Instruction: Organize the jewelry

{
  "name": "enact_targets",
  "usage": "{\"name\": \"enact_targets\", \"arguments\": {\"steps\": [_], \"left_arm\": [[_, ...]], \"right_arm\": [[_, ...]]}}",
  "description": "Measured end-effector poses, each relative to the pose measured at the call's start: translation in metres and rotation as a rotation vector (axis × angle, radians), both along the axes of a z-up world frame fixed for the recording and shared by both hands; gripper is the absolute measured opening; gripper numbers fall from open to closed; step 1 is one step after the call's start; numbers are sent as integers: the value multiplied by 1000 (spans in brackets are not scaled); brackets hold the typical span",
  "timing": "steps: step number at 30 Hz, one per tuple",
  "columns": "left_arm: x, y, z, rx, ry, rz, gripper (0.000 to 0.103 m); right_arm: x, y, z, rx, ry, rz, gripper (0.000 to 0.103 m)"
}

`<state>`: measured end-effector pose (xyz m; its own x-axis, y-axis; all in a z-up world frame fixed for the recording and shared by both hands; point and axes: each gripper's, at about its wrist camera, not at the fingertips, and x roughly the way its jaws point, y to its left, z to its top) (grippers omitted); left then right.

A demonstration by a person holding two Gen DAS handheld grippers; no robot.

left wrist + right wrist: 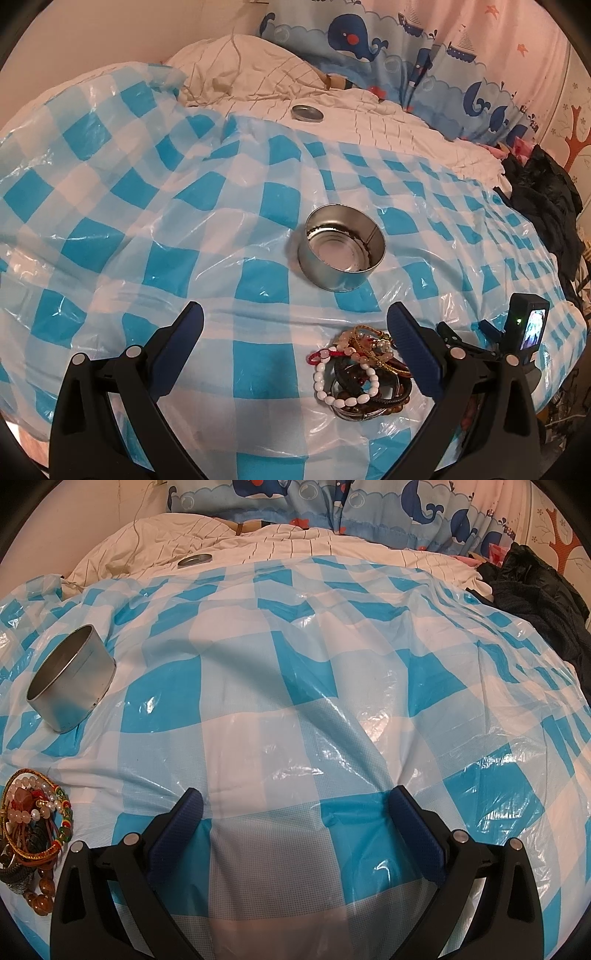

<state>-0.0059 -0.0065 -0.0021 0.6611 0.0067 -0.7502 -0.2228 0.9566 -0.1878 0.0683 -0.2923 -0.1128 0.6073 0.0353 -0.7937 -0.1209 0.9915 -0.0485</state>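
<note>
Left wrist view: left tongs were apart, empty; bracelet pile lay on the bed sheet just inside the right finger, tin beyond. Right wrist view: right tongs were apart, empty, pile well off left, so the left tongs were nearer.

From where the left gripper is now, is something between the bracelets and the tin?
Nothing visible. Only bare checked sheet lies between the bracelets and the open, empty tin. The left gripper is open, bracelets between its fingers.
</note>
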Motion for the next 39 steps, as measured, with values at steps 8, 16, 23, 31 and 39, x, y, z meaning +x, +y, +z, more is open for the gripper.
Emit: {"name": "enact_targets", "arguments": {"steps": [8, 16, 23, 31, 39], "left_arm": [[9, -2, -14, -9, 51, -1, 95], [17, -2, -28, 7, 88, 1, 95], [22, 1, -31, -1, 87, -1, 95], [29, -4, -32, 7, 95, -14, 95], [32, -12, -34, 13, 101, -26, 95]], "right_arm": [[0, 0, 0, -1, 1, 0, 96], [0, -1, 1, 0, 2, 0, 96], [-1, -2, 0, 0, 5, -2, 96], [3, 0, -2, 5, 7, -2, 96], [2, -1, -2, 5, 7, -2, 96]]}}
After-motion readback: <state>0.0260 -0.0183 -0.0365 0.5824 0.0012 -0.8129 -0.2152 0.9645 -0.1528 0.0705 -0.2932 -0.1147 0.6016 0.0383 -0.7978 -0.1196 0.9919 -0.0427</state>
